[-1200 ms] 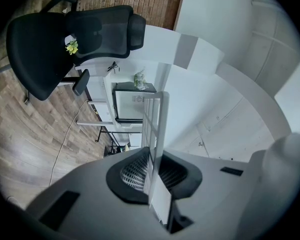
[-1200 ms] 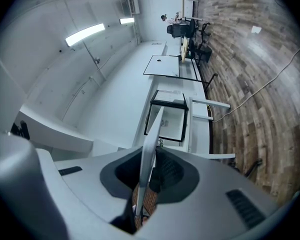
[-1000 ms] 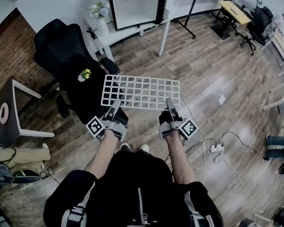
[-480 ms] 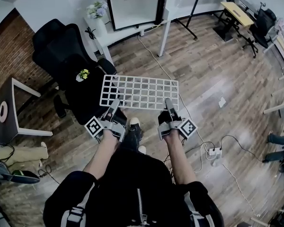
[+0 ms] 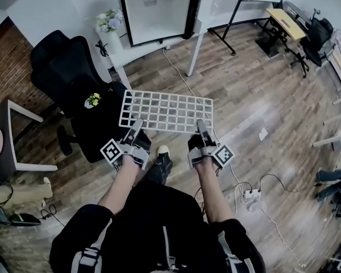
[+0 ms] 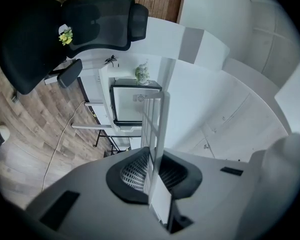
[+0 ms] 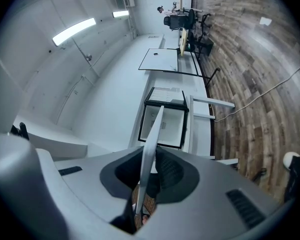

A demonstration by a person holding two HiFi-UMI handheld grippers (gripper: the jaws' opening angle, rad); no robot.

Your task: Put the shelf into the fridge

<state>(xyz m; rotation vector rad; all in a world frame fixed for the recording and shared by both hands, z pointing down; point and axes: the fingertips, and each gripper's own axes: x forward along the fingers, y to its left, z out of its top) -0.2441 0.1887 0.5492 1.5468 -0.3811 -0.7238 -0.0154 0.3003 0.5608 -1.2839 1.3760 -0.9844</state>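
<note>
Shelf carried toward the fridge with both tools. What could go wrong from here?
1. The left tool and right tool pinch the shelf only along its near edge, so the far side hangs free; it may droop or twist out.
2. A cable runs across the floor between the person and the fridge: a trip hazard.
3. The chair stands close on the left; the shelf's corner might catch it.

Person in black with grey rig

The left grey plastic tongs (image 5: 137, 124) and right grey plastic tongs (image 5: 200, 125) each carry a cube of black-and-white square markers, with dark ribbed pads lining the jaws. The person wears a black zipped top (image 5: 153, 220) with grey buckled straps (image 5: 90, 259) and a dark shoe with a pale toe (image 5: 161, 162).
</note>
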